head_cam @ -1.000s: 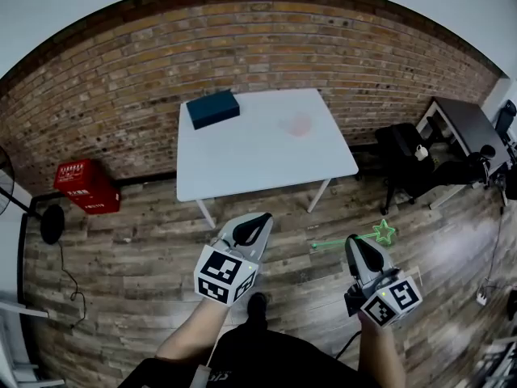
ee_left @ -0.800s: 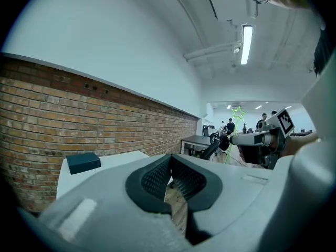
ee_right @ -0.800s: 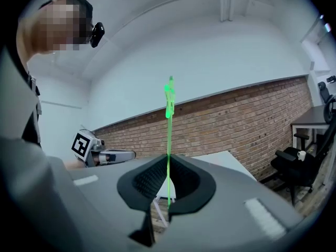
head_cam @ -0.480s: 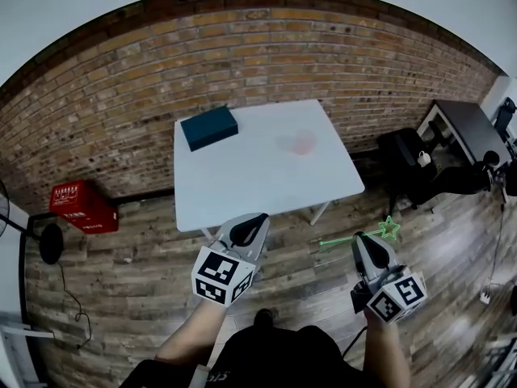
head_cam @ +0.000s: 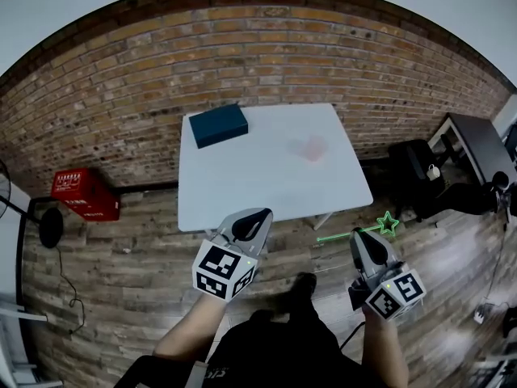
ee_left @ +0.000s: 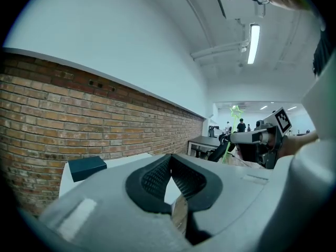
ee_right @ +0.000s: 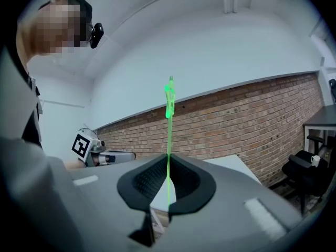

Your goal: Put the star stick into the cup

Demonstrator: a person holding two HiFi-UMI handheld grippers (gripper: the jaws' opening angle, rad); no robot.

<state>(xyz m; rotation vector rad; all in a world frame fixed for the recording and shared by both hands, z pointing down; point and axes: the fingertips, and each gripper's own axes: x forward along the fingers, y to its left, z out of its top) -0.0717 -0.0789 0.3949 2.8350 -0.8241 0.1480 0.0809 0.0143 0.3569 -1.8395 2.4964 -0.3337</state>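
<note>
In the head view a faint pink see-through cup [head_cam: 312, 148] stands on the right part of the white table [head_cam: 266, 184]. The green star stick [head_cam: 355, 233] juts sideways over the wood floor, its star [head_cam: 388, 224] to the right. My right gripper [head_cam: 361, 239] is shut on the stick's shaft, short of the table's near right corner. In the right gripper view the stick [ee_right: 169, 140] rises between the pads of the right gripper [ee_right: 168, 178]. My left gripper [head_cam: 252, 225] hovers at the table's front edge, shut and empty, as the left gripper view shows [ee_left: 170, 180].
A dark teal box [head_cam: 216, 125] lies at the table's back left. A brick wall [head_cam: 266, 55] runs behind. A red crate [head_cam: 85, 194] sits on the floor at left, a black chair [head_cam: 416, 172] and a dark desk [head_cam: 477, 140] at right.
The table has drawn nearer in the head view as the person stepped forward. Both grippers keep their pose, the right one still holding the star stick.
</note>
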